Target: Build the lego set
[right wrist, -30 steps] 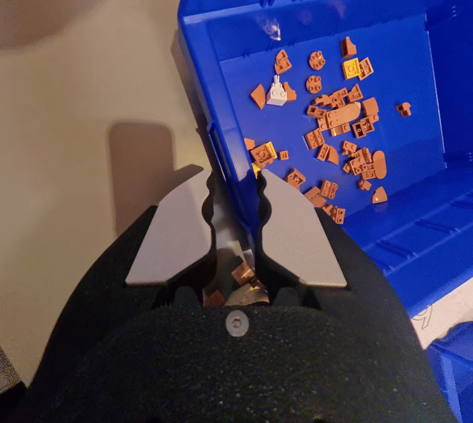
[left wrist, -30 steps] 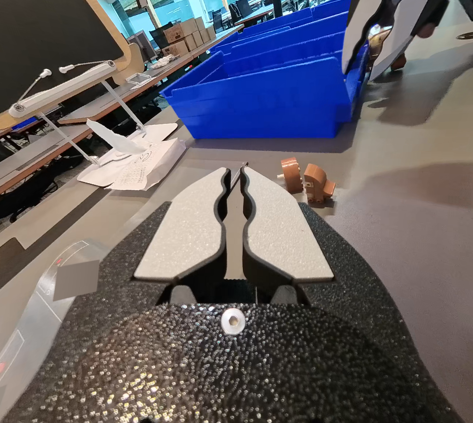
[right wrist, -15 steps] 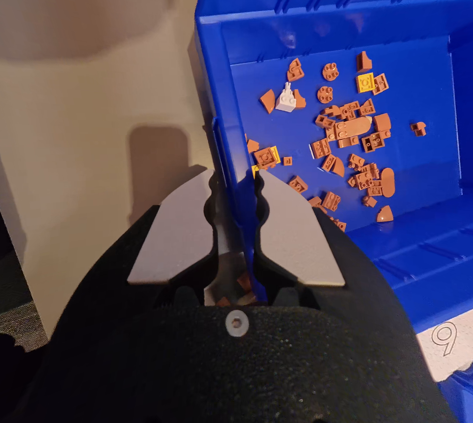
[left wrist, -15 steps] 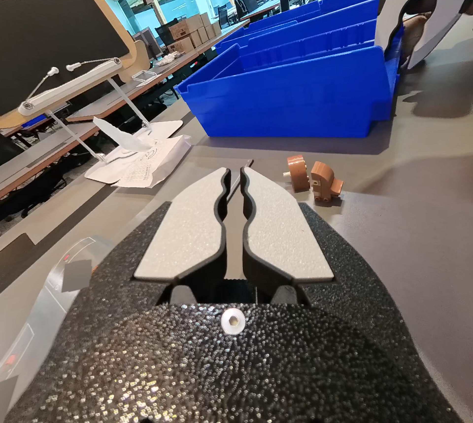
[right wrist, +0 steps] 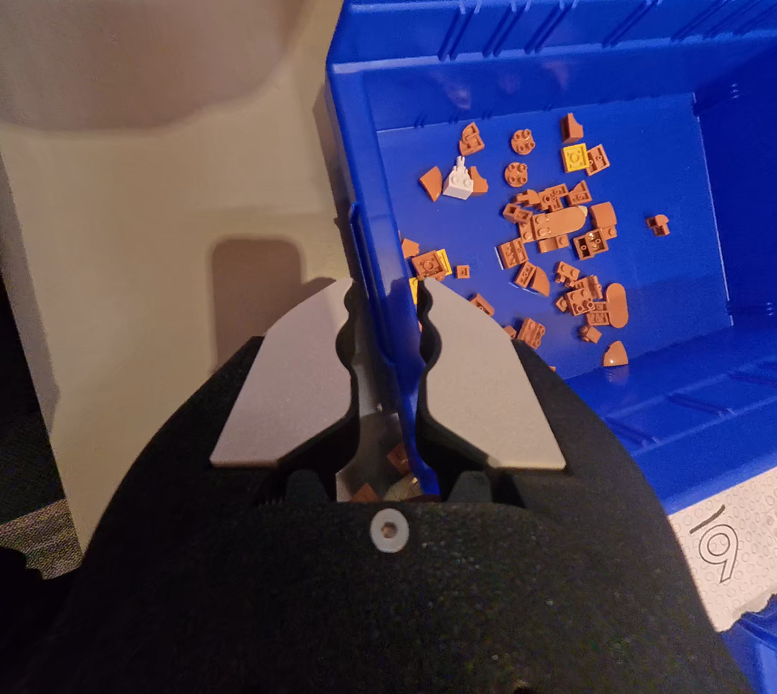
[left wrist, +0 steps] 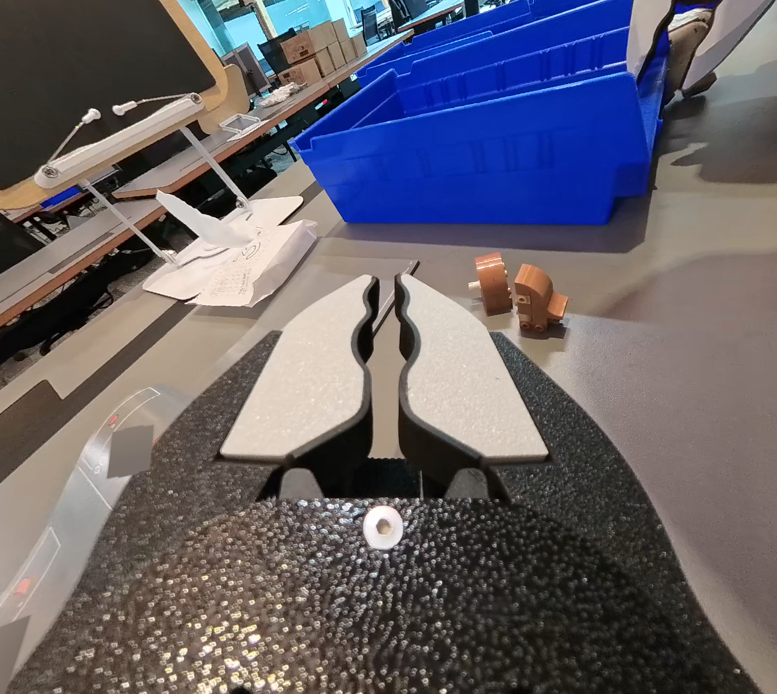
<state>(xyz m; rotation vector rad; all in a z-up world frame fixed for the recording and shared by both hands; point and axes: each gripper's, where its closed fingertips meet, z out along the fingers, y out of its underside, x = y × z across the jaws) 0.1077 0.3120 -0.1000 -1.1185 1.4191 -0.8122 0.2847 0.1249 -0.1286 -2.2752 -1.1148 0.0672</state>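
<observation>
My left gripper (left wrist: 387, 281) rests low over the grey table (left wrist: 651, 400), jaws nearly together with nothing between them. Two small brown brick assemblies (left wrist: 492, 289) (left wrist: 536, 297) stand just right of its tips. My right gripper (right wrist: 387, 287) straddles the side wall of a blue bin (right wrist: 546, 43): one finger is outside the wall, one inside, and both pads are on it. The left wrist view shows this gripper (left wrist: 664, 79) at the bin's (left wrist: 483, 161) far right corner. Several loose brown bricks (right wrist: 546, 232), a white one (right wrist: 460, 180) and a yellow one (right wrist: 574, 158) lie in the bin.
More blue bins (left wrist: 504, 31) stand behind the first. A black board on a white stand (left wrist: 84, 22) and a white paper bag (left wrist: 252, 270) are at the left. A clear plastic bag (left wrist: 63, 505) lies near my left gripper. A white sheet (right wrist: 736, 539) lies under the bin. About 25 centimeters separates my left fingertips from my right.
The right jaws have narrowed onto the bin wall, which now sits deeper between the fingers. In the left wrist view the bin and right gripper have shifted right. The left jaws are unchanged.
</observation>
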